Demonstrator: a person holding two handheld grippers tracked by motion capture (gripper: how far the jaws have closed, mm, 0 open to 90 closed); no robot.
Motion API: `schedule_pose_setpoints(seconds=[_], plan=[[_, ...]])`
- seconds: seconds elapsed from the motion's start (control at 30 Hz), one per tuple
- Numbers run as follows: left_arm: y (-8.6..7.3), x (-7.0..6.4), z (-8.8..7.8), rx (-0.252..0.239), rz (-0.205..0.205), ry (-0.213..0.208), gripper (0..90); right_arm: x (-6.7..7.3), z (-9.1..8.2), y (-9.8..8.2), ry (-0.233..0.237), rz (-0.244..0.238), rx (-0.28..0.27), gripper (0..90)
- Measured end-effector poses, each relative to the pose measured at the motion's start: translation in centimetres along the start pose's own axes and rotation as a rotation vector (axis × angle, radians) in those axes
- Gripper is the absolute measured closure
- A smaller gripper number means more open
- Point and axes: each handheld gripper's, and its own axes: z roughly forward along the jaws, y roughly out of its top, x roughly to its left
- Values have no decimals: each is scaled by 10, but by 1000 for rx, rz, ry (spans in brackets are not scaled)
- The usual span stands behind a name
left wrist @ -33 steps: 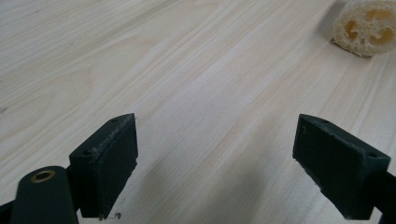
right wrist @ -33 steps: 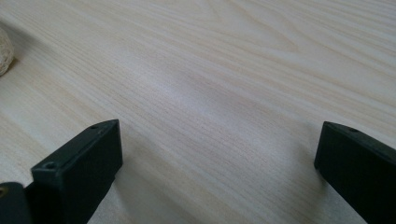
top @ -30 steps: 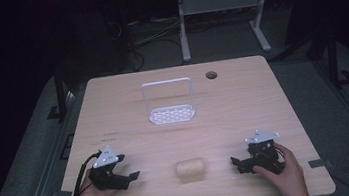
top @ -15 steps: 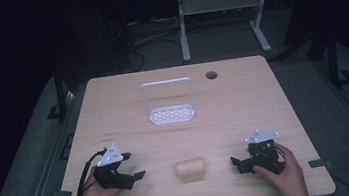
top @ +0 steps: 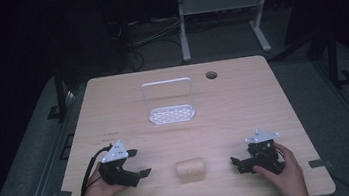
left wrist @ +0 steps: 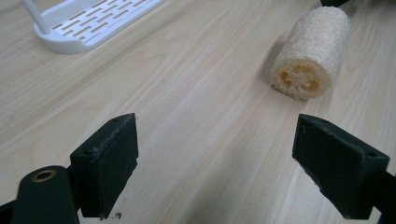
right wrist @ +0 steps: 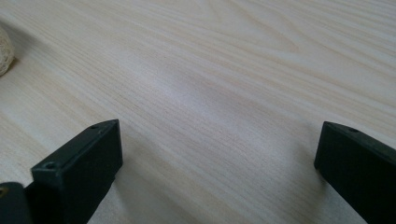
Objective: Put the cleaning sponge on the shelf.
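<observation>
A pale loofah roll (top: 190,169) lies on its side near the table's front edge, between my two grippers. In the left gripper view the loofah (left wrist: 312,54) shows its holed end face, ahead and to the right of the jaws. My left gripper (top: 138,164) rests on the table left of it, open, with nothing between its jaws (left wrist: 217,163). To the right of the loofah my right gripper (top: 236,163) stands open over bare wood (right wrist: 219,158). A white slotted rack (top: 171,112) with an upright wire frame stands mid-table.
The light wooden table (top: 244,104) has a round cable hole (top: 211,75) at the back right. A metal stand (top: 217,7) and cables sit on the dark floor behind it. Bare wood lies between the rack and the loofah.
My left gripper has shifted right, toward the loofah, and its jaws have spread. The right gripper and the loofah have stayed in place.
</observation>
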Motion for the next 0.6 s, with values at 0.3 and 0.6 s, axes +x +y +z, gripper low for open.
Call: schedule_pose_setpoints(seconds=[0.3, 0.6], plan=[[8, -5, 7, 12, 29, -40, 139, 0, 0, 0, 0, 0, 0, 6], [15, -10, 12, 19, 51, -73, 139, 0, 0, 0, 0, 0, 0, 5]])
